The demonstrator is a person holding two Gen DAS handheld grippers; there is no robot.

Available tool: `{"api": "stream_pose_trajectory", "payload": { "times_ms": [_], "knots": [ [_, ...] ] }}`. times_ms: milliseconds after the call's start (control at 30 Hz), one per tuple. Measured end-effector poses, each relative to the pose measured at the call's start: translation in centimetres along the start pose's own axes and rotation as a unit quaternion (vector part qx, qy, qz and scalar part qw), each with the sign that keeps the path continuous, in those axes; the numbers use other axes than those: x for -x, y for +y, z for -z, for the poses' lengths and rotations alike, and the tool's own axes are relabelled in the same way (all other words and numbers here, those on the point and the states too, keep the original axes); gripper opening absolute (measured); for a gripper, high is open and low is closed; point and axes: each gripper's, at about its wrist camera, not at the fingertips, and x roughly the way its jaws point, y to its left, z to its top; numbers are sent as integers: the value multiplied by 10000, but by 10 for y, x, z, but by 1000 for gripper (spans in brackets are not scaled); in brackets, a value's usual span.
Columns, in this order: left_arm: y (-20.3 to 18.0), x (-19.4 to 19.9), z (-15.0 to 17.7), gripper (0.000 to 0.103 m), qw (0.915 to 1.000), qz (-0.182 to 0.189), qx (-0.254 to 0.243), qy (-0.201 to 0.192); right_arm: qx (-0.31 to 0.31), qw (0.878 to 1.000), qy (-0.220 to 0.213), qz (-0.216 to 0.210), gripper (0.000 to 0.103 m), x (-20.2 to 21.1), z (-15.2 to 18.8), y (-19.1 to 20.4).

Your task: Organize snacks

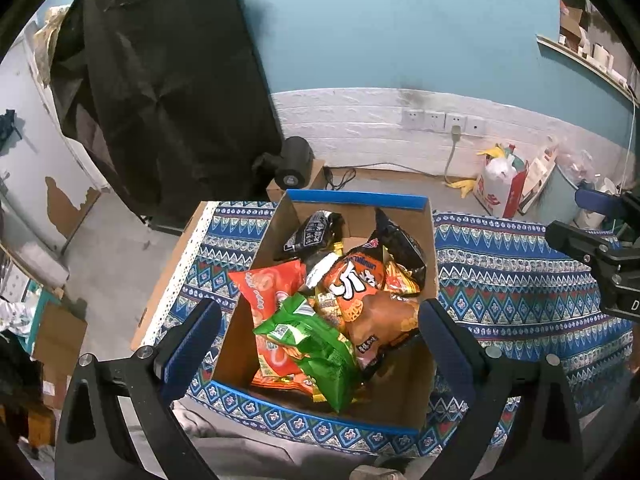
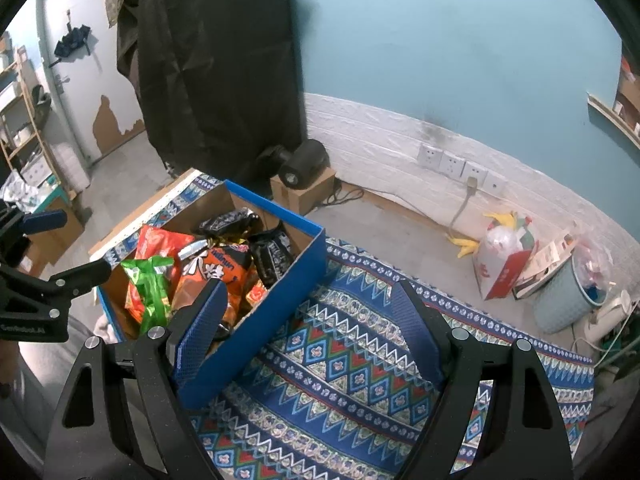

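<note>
A blue-edged cardboard box sits on a patterned blue tablecloth and holds several snack bags: a green bag, orange bags, a red-orange bag and black bags. My left gripper hovers open above the box, its fingers straddling the bags with nothing held. My right gripper is open over the cloth just right of the box, its left finger over the box's near corner. Each gripper shows at the other view's edge.
Beyond the table, a black cloth-covered stand, a small black device on a cardboard box, wall sockets, a red-and-white bag and a grey bin stand on the floor. The cloth to the right of the box is bare.
</note>
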Motion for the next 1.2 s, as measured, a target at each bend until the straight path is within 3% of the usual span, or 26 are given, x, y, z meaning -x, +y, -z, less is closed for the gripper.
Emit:
{"api": "stream_pose_trajectory", "payload": {
  "times_ms": [1200],
  "knots": [
    [-1, -5, 4, 100, 9996, 69, 35, 287, 8, 10000, 78, -10, 83, 1, 1, -1]
  ]
}}
